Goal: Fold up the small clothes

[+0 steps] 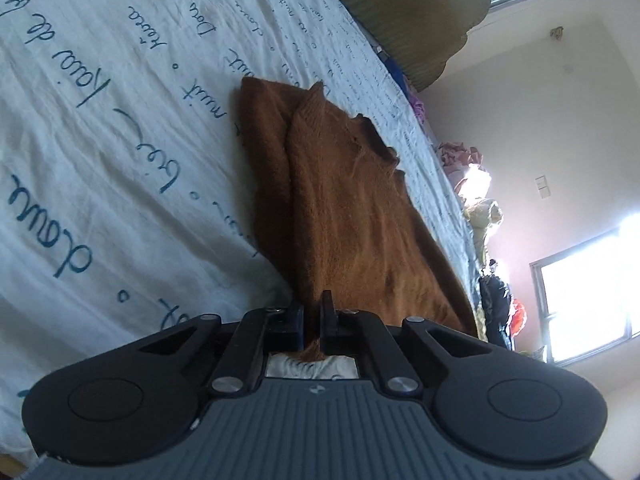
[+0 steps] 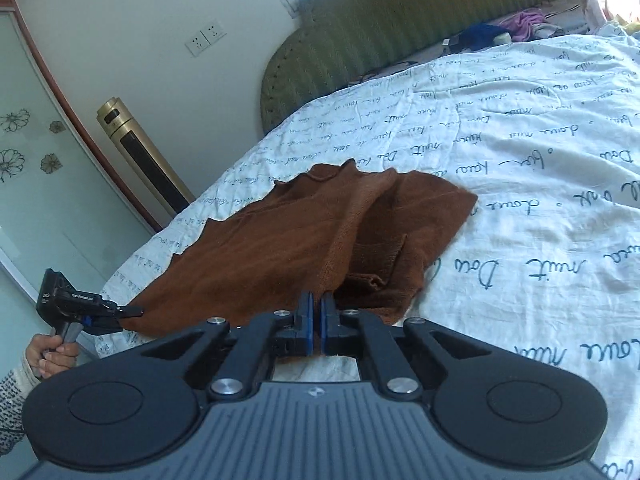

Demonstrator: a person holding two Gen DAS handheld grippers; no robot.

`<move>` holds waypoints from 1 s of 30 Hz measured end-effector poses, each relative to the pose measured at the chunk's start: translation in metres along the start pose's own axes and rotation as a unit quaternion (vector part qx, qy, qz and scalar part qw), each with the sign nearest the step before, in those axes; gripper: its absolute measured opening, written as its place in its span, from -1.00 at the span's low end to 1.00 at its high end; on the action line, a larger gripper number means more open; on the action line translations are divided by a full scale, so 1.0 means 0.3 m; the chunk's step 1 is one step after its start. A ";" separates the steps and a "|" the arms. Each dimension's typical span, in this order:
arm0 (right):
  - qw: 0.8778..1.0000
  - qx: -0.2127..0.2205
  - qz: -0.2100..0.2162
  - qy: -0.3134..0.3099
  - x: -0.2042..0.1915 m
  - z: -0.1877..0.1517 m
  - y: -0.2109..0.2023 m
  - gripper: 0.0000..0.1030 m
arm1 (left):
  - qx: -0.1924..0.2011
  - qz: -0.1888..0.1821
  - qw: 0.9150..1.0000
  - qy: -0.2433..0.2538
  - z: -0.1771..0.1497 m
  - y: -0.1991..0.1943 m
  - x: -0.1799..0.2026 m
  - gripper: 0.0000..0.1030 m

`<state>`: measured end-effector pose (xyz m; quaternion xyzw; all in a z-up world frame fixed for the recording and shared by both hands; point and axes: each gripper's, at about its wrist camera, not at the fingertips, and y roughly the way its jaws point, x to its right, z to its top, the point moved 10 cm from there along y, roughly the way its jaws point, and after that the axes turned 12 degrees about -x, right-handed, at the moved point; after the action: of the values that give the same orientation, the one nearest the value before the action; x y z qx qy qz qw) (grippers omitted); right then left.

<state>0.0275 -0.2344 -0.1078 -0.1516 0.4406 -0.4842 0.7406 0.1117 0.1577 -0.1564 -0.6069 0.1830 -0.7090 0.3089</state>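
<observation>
On the bedsheet [image 2: 520, 184], both jaws pinch the brown sweater's [image 2: 288, 240] near hem.

The sweater [image 2: 304, 236] is a rusty brown knit, plain all over, no print. Under it the bedsheet [image 2: 520, 168] is white with looping blue-teal handwriting scrawled everywhere. The headboard [image 2: 384, 32] is olive green with vertical ribbing. Both hand-held grippers are black with grey ribbed bodies; the right hand-held gripper [image 2: 316, 312] has blue pads. There's a gold and black tower fan [image 2: 136, 148], plus a sleeve [image 2: 12, 404] that's cream with dark speckles.
</observation>
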 end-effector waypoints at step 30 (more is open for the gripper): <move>0.979 0.014 -0.165 -0.120 -0.035 0.099 0.342 0.81 | 0.161 0.370 0.899 0.171 0.088 0.304 0.240 1.00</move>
<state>0.1096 -0.1815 -0.1526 -0.2687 0.3105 -0.5841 0.7001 0.1518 0.0455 -0.1552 -0.3071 0.3275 -0.6564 0.6063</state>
